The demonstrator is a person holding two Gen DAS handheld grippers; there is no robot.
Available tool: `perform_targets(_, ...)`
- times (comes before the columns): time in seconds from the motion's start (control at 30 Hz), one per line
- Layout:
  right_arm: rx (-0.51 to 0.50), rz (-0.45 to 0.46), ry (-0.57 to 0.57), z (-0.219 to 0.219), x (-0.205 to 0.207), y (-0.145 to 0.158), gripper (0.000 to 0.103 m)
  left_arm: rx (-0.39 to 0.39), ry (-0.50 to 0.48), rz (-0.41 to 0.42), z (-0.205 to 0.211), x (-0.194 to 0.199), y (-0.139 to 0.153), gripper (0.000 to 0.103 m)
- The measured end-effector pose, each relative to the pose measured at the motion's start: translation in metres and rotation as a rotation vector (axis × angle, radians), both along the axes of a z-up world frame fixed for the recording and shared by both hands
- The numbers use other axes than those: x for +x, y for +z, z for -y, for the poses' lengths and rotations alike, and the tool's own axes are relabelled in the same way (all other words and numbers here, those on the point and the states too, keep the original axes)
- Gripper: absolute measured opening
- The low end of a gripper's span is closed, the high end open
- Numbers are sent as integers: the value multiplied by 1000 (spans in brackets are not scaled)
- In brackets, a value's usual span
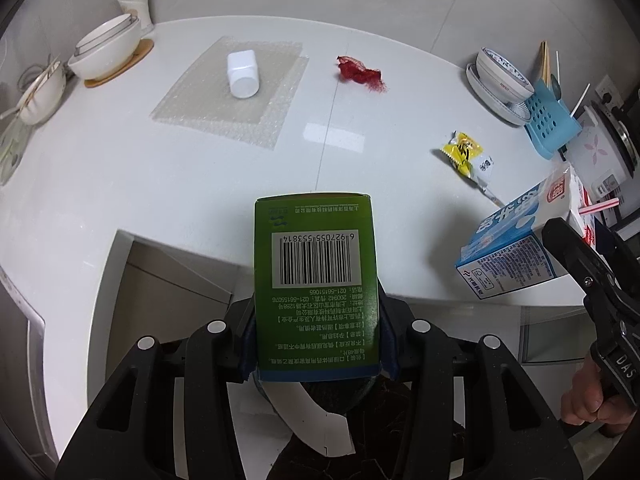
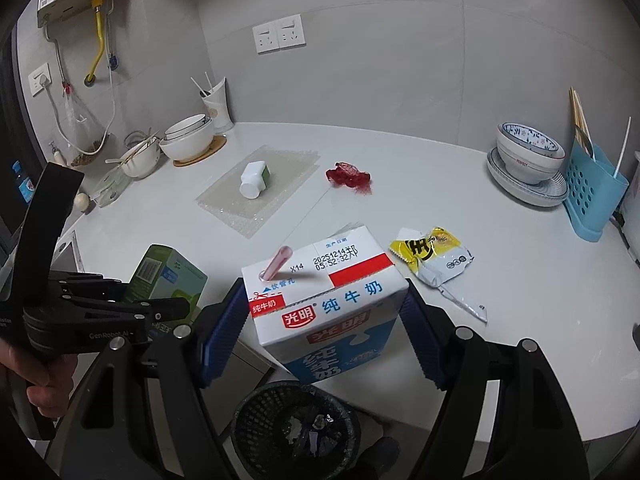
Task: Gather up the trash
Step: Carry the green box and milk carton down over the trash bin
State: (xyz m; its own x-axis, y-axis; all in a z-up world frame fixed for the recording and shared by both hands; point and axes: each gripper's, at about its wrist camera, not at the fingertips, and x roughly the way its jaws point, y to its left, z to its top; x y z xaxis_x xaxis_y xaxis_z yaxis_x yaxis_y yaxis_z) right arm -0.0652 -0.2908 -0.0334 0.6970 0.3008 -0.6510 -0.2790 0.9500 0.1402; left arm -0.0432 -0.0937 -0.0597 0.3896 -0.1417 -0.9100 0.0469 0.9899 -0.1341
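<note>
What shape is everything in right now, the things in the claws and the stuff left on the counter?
Left claw: shut on the green box.
Green box: held off the counter.
Right claw: shut on the milk carton.
Milk carton: held, straw in its hole.
Yellow wrapper: torn open, flat on the counter.
Red scrap: crumpled, on the counter.
White bottle: lying on its side on bubble wrap.
Bin: below, some trash inside.

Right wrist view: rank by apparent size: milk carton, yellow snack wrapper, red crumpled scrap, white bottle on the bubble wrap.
1. Blue-and-white milk carton, though nearness to the camera inflates it.
2. Yellow-and-white snack wrapper.
3-4. White plastic bottle and red crumpled scrap look alike; not ranked.
</note>
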Motion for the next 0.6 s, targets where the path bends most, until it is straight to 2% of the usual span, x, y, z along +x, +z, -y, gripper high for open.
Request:
perform_targets(0.37, -4, -34, 9, -26, -38, -27, 71, -25, 18, -26, -20, -46, -31, 45)
perform_targets(0.6, -8, -78, 17, -38, -51, -51, 71, -34, 17, -57, -24, -65, -60, 45)
